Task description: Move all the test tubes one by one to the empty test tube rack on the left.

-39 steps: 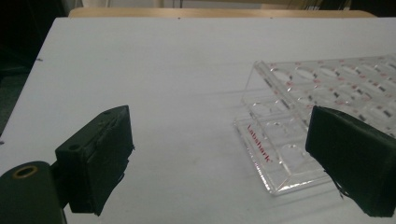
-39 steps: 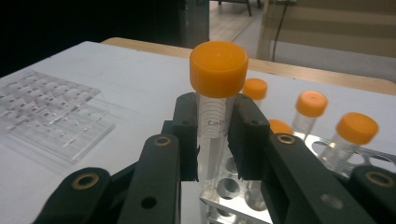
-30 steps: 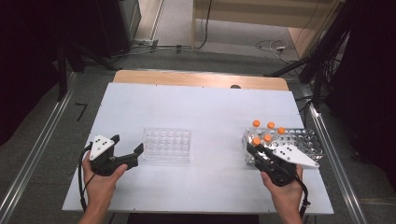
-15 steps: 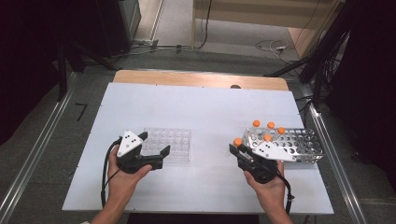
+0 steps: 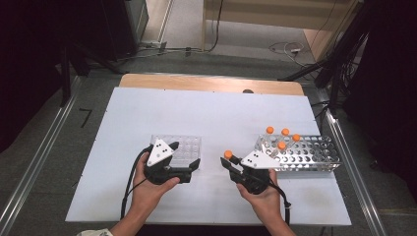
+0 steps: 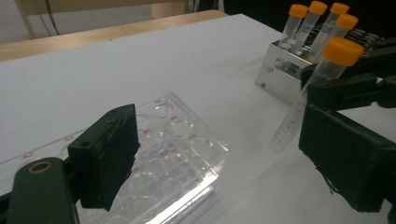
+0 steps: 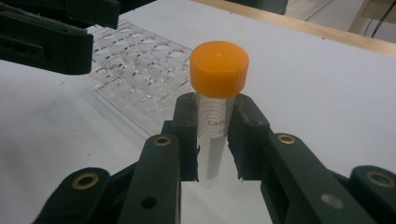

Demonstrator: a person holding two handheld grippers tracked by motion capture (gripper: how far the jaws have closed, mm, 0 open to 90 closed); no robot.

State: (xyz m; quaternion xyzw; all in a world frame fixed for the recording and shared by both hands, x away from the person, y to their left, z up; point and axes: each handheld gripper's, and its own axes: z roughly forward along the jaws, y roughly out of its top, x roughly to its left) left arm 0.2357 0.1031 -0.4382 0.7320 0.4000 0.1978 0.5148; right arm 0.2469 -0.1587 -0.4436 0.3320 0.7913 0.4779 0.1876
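Observation:
My right gripper (image 5: pixel 231 162) is shut on a clear tube with an orange cap (image 5: pixel 228 154), held upright over the white table between the rack and the plate. In the right gripper view both pads (image 7: pixel 186 126) press the tube (image 7: pixel 215 121) just below its cap. My left gripper (image 5: pixel 194 164) is open at the front right corner of the clear well plate (image 5: pixel 182 146). Its jaws have just been closing a little, with nothing between them. In the left gripper view the plate (image 6: pixel 173 154) lies below the jaws, and the held tube (image 6: pixel 303 102) stands to the right.
A metal rack (image 5: pixel 307 155) at the right holds several orange-capped tubes (image 5: pixel 281 138) at its left end. The white table (image 5: pixel 211 113) has a wooden strip (image 5: pixel 211 83) along its far edge. Cables trail from both grippers toward the front edge.
Both hands have come toward the middle of the table. The right gripper carried the tube left, away from the rack. The left gripper moved right along the plate's front.

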